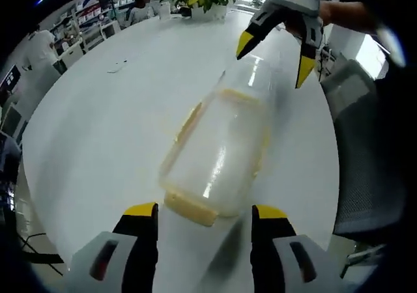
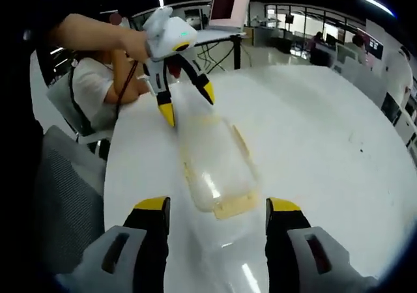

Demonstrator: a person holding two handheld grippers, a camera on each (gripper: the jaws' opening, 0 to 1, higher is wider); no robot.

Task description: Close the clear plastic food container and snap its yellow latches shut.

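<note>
Container (image 1: 218,153) between open left gripper (image 1: 205,218), right gripper (image 2: 218,211)

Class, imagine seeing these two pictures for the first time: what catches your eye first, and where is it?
A clear plastic food container with yellow latches lies in the middle of a round white table. An open gripper with yellow-tipped jaws hangs at each end: the left gripper at one end, the right gripper opposite.

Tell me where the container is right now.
The container lies on the white table, lengthwise between the two open grippers: left gripper at one yellow-latched end, right gripper over the other.
</note>
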